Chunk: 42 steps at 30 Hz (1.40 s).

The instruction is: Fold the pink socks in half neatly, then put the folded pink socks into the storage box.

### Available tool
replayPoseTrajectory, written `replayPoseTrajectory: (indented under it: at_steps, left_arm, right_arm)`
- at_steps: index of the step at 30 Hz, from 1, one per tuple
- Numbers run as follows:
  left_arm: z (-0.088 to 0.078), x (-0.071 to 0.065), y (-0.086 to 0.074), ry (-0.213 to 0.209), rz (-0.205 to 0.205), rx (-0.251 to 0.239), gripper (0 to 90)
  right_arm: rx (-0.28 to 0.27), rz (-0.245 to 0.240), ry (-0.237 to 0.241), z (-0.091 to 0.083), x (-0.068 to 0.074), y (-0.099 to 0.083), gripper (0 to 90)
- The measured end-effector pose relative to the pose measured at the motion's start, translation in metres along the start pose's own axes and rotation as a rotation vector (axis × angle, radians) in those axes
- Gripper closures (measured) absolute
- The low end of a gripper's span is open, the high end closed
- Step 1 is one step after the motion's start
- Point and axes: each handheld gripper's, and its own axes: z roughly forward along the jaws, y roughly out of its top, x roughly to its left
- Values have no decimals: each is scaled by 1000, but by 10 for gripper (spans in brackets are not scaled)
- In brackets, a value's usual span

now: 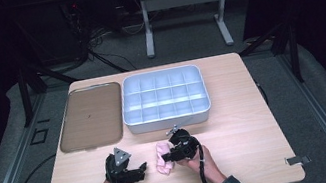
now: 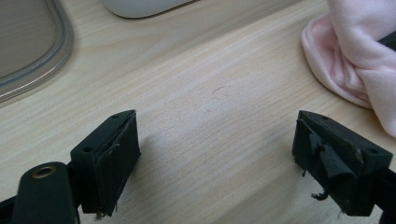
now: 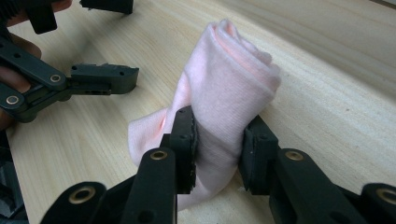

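Note:
A rolled pink cloth (image 1: 162, 156) lies on the wooden table near its front edge. My right gripper (image 1: 168, 157) comes at it from the right and is shut on it. In the right gripper view the two pads of the right gripper (image 3: 218, 144) squeeze the cloth (image 3: 229, 79) at its middle, and the roll bulges beyond them. My left gripper (image 1: 140, 170) rests just left of the cloth, open, with bare wood between its jaws. In the left gripper view the left gripper (image 2: 215, 140) has the cloth (image 2: 355, 56) off its right side, apart from it. The left gripper (image 3: 112, 39) is also in the right gripper view, at upper left.
A flat brown tray (image 1: 90, 115) lies at the back left of the table. Beside it stands a white box (image 1: 168, 119) divided into several empty compartments. The tray's rim (image 2: 56, 56) and the box's edge (image 2: 140, 5) are close ahead of the left gripper.

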Motion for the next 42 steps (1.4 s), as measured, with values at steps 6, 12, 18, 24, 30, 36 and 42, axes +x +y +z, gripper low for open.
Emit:
replayPoseTrajectory:
  at_steps: [6, 12, 18, 24, 30, 36, 42]
  left_arm:
    - [0, 0, 0, 1, 0, 0, 146]
    - [0, 0, 0, 0, -1, 0, 146]
    - [0, 0, 0, 0, -5, -1, 145]
    - [1, 0, 1, 1, -6, 2, 145]
    - [1, 0, 1, 1, -9, 0, 144]
    - [1, 0, 1, 2, -10, -1, 145]
    - [1, 0, 1, 3, -11, -1, 146]
  right_arm:
    - [-2, -3, 2, 0, 0, 0, 701]
    - [-9, -22, -9, -3, 4, -1, 711]
    - [-35, -57, -10, -7, 9, 0, 714]
    - [-59, -59, -15, -15, 10, 0, 714]
    - [-74, -63, -32, -25, 10, -1, 713]
    - [-89, -60, -52, -36, 6, -4, 712]
    - [-101, -51, -74, -46, 1, -7, 712]
